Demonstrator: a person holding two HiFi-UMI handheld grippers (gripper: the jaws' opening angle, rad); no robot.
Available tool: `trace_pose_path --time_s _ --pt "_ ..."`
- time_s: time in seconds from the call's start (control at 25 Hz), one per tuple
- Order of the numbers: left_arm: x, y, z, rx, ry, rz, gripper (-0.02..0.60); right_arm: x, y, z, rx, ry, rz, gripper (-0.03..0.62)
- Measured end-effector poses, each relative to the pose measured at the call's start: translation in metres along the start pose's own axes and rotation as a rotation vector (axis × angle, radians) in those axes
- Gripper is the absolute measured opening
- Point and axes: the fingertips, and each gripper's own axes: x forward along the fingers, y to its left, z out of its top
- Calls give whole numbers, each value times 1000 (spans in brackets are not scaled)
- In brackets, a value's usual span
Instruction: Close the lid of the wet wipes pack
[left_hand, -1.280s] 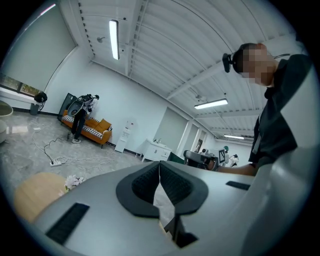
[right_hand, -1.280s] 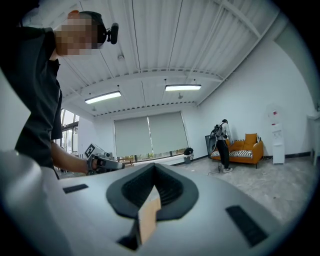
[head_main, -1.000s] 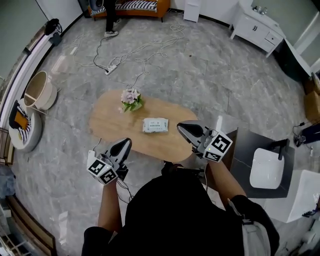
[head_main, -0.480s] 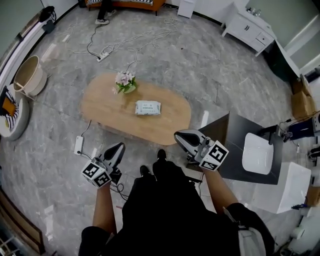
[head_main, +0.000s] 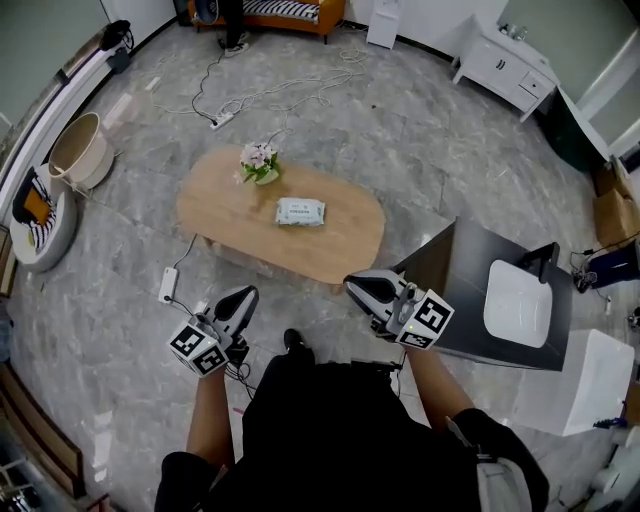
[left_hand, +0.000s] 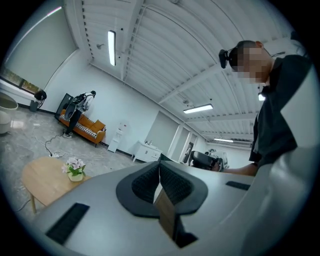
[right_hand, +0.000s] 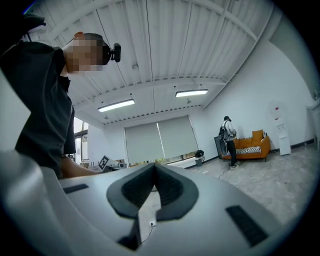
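The wet wipes pack (head_main: 301, 211) lies flat on the oval wooden table (head_main: 225, 225), well ahead of both grippers and roughly on the line that runs out between them. From this far off its lid cannot be made out, so I cannot tell whether it is open or shut.

What has changed is the distance: a second ago the two grippers hung over the near edge of the table, and now the person has stepped back, so bare floor lies between the jaw tips and the table. That reads as a retreat from the pack rather than an approach — either the lid is already pressed down or the task is not in hand at this moment.

The left gripper (head_main: 243, 297) has its jaws together with nothing between them, and the right gripper (head_main: 353, 284) is the same, pads meeting on air.

Containers: a small pot of pink and white flowers (head_main: 260, 163) stands on the table beyond the pack, off toward the left gripper's side. Far out to the left gripper's left, a beige bucket (head_main: 78, 152) sits on the floor — its contents too small to tell. To the right gripper's right, a white basin (head_main: 520, 318) is set in a dark cabinet, with nothing visible in it.
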Motion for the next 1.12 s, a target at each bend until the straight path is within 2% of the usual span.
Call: trace_pose_path --time_s 0.32,0.52,0.72,0.96,1.12 --pt "0 -102 -49 3 18 -36 17 -72 71 -23 39 13 59 11" --pt "-5 -143 -76 -1 43 -61 17 -93 95 -34 40 23 92 11" --pt "-7 -166 -82 20 41 -77 17 -105 111 -33 41 19 101 9" --pt "-5 -194 -69 58 42 -133 17 -117 123 -22 34 9 110 9" --pt "-13 -195 -74 71 55 -119 17 -116 122 -24 27 6 109 9"
